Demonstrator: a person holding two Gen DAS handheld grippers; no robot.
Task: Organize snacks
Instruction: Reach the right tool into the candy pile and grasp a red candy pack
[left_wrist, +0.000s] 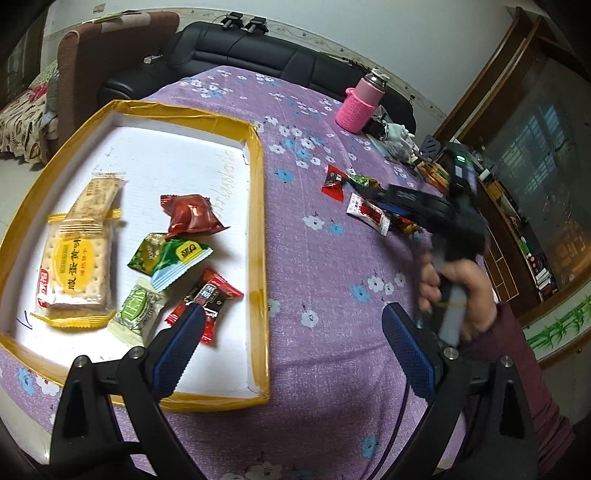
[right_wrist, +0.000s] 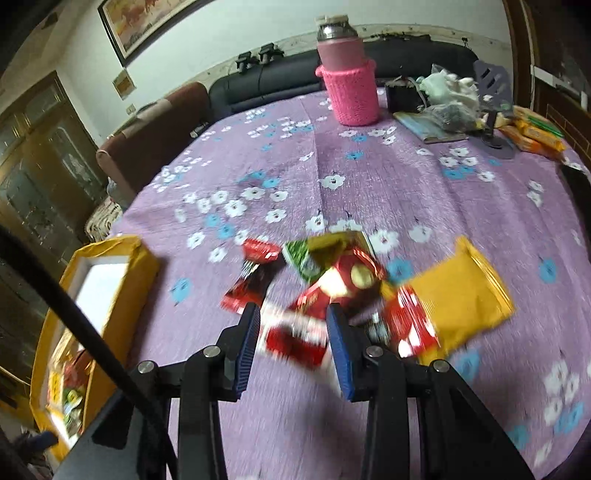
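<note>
Snacks, crinkly wrappers, red, green, yellow

Left gripper: black frame, 2 fingers with blue textured pads, silver screws at the pivots. Right gripper: same build, black body, green indicator light, black cable alongside. Sleeve: maroon ribbed knit.
</note>
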